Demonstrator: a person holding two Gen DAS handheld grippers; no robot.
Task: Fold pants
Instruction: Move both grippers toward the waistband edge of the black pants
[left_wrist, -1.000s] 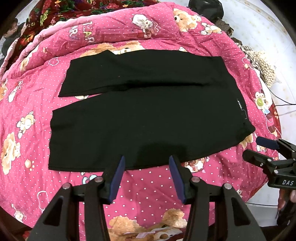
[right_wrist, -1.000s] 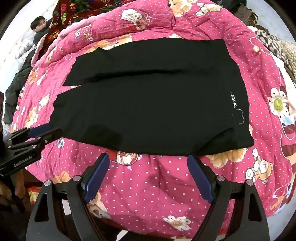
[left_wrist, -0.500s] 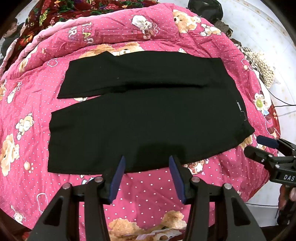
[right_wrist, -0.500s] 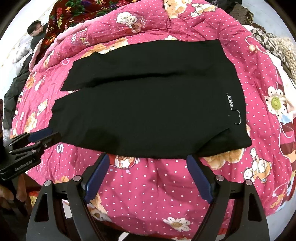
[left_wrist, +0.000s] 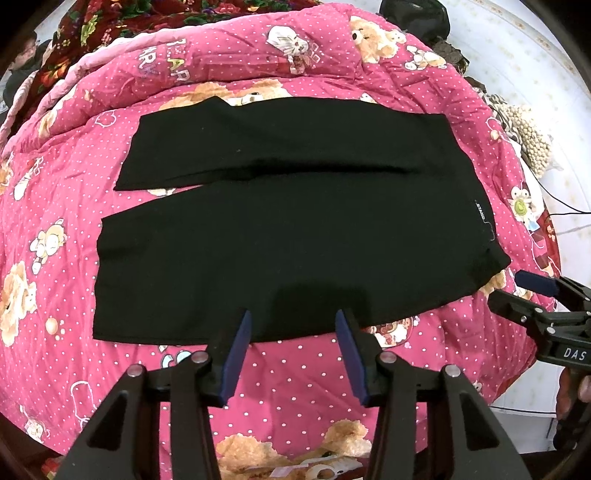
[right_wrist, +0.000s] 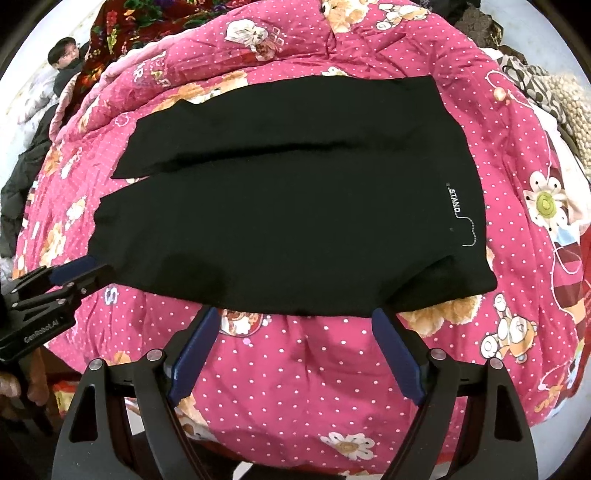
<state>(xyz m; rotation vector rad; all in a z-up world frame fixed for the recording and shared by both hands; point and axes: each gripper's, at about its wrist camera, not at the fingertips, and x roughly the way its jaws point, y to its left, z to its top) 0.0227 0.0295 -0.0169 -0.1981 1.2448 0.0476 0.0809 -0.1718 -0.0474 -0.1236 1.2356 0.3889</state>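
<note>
Black pants (left_wrist: 295, 236), 1 pair, 2 legs

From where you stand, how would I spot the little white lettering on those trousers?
Start at the pink polka-dot teddy-bear quilt covering the bed, then the black pants spread flat on it. The white lettering sits near their right-hand end, with a thin dotted line curling away from it. It is the only marking on the otherwise plain black cloth.
</note>
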